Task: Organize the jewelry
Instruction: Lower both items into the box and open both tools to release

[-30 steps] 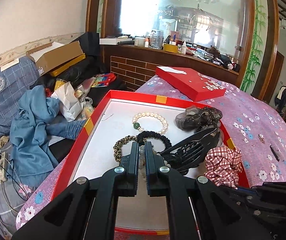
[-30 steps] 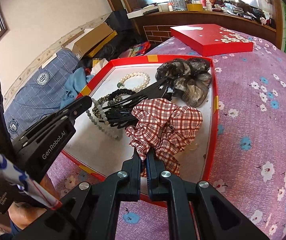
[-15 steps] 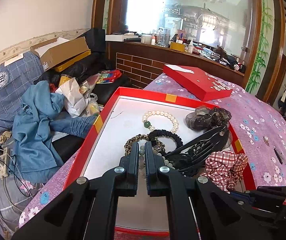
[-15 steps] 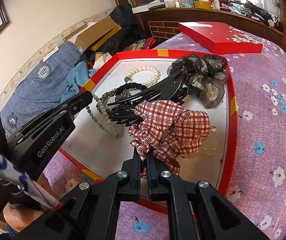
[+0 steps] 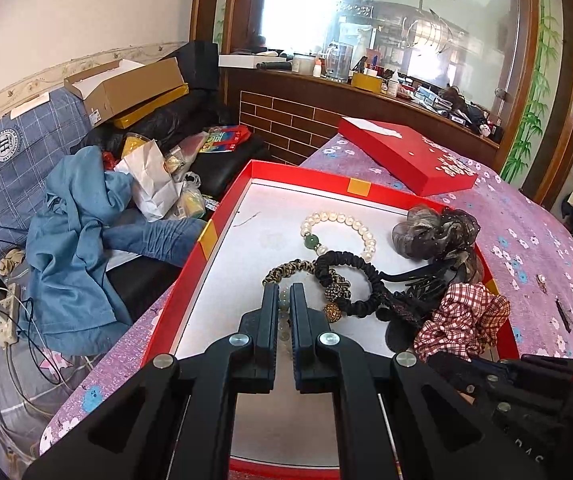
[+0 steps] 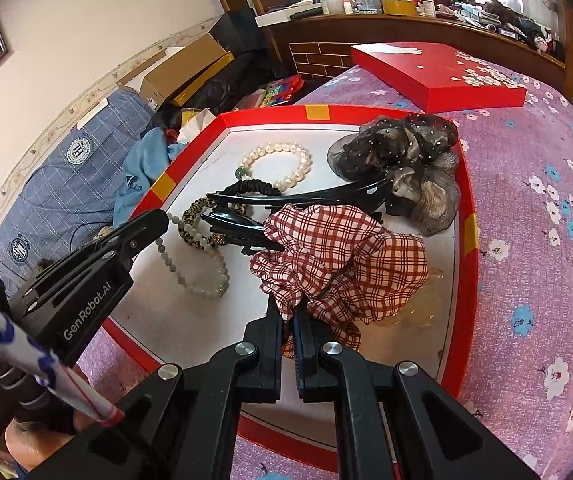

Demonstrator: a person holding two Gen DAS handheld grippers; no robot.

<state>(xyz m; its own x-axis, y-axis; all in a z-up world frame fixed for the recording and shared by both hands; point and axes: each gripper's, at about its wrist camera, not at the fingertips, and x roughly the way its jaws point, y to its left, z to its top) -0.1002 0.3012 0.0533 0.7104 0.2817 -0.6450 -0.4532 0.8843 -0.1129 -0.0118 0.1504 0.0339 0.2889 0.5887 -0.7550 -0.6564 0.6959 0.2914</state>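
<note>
A purple floral tablecloth (image 6: 534,216) carries the red tray (image 5: 222,216); a cluttered sofa (image 5: 10,184) fills the frame's left. The left gripper (image 5: 283,300) pinches the pale bead necklace (image 6: 200,268), whose long axis runs lower right. The right gripper (image 6: 289,312), at bottom centre, clamps the plaid scrunchie (image 6: 338,256).

Cream wall (image 5: 86,12) with a patterned border filled the upper left, a large wood-framed mirror (image 5: 386,20) at top centre reflected a chandelier, a brick-patterned wooden ledge (image 5: 286,116) ran below it, a blue checked sofa (image 5: 2,160) strewn with clothes sat at left, purple floral tablecloth (image 5: 526,232) at right, daylight bright.
</note>
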